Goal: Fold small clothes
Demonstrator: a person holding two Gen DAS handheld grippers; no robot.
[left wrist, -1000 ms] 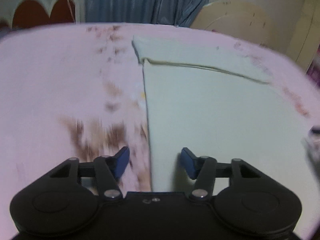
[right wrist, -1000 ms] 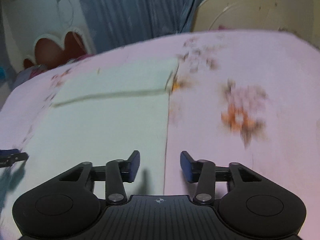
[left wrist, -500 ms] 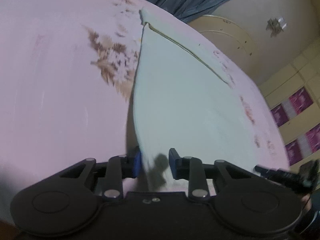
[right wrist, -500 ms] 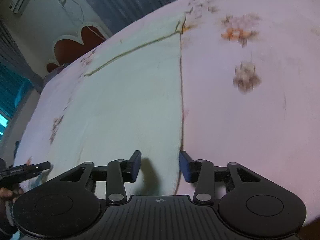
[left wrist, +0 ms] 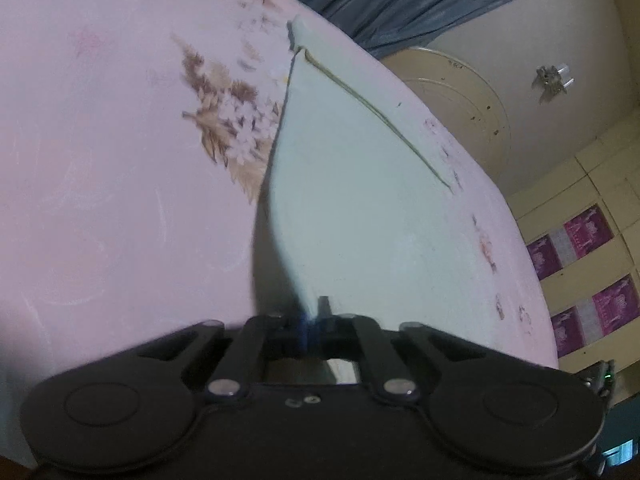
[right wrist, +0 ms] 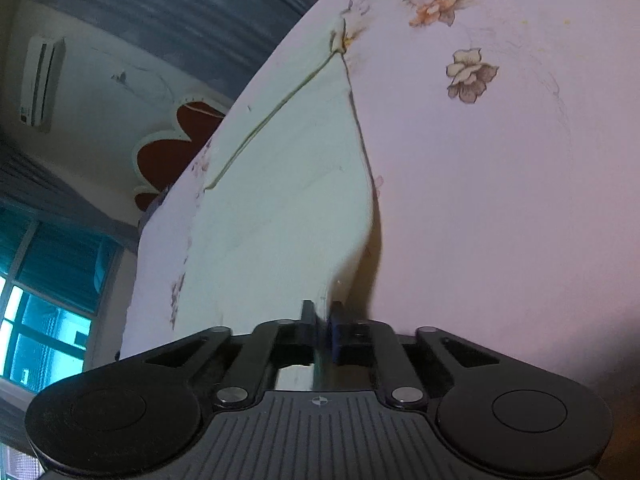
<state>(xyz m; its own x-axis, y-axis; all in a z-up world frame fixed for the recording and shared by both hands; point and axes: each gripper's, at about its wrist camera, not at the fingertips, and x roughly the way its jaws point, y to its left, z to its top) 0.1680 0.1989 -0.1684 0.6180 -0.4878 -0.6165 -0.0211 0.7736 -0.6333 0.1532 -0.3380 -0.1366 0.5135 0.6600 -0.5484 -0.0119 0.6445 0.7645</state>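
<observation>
Pale cloth (left wrist: 360, 200) corners now pinched by both just-closed claws.

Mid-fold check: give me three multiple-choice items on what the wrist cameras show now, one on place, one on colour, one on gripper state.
1. Where does the cloth lie?
A. On the pink flowered bedsheet
B. On a wooden floor
C. Over a chair back

2. What colour is the cloth?
A. Dark red
B. Pale mint green
C. Black

3. How do the left gripper and right gripper stand?
A. Both wide open above the cloth
B. Only the left is closed
C. Both closed on a near corner of the cloth

Answers:
1. A, the sheet with flower prints surrounds the cloth in both views.
2. B, the fabric is plainly light green against the pink.
3. C, in each view the jaws have just closed, fabric pinched between the pads, the corner lifted.
</observation>
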